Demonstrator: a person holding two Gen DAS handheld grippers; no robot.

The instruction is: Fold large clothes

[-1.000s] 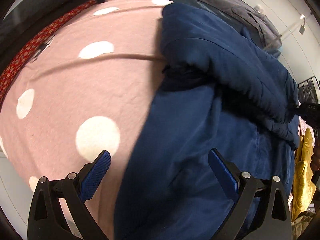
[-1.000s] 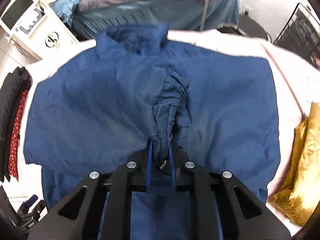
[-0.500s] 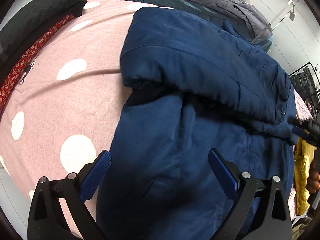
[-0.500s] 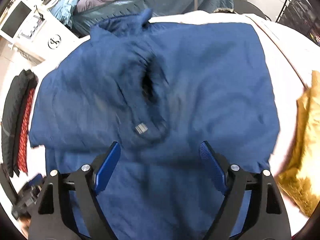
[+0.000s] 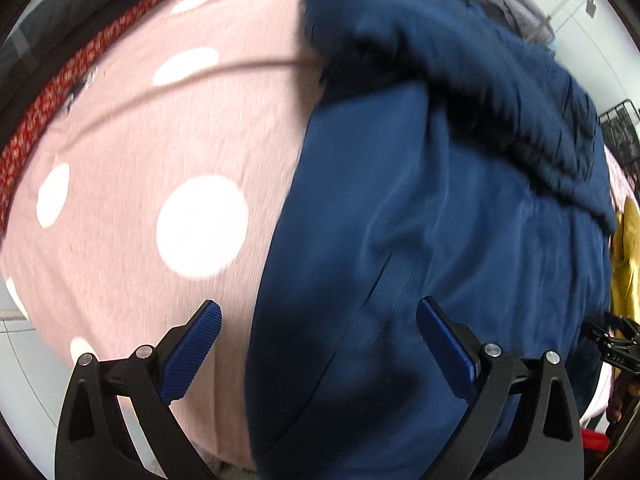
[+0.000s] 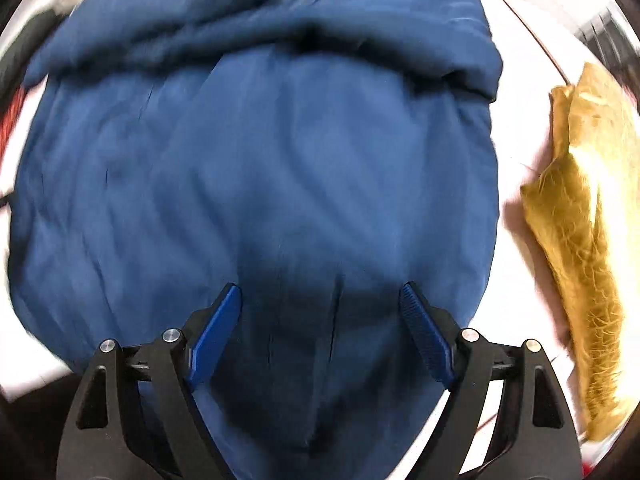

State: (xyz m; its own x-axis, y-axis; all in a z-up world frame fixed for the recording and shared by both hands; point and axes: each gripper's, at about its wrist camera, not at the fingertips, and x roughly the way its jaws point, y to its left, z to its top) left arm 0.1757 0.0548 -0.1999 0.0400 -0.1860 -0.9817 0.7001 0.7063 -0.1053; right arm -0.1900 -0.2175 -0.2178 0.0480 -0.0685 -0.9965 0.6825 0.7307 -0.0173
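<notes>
My left gripper hangs with its jaws wide over the left edge of the blue jacket, holding nothing. My right gripper is just as wide and empty, low over the near part of the same jacket. The jacket lies spread on the pink spotted blanket, its upper part already turned down into a thick roll across the far side. A yellow cloth sits just beside it at the right edge, and dark and red clothes are piled along the left edge.

I judge the next fold is bringing the near hem up. To do it well, I should pinch the hem near its two corners, both layers together, lift evenly so the cloth stays taut, and keep clear of the yellow cloth. Both views are blurred, so seams are hard to read.
</notes>
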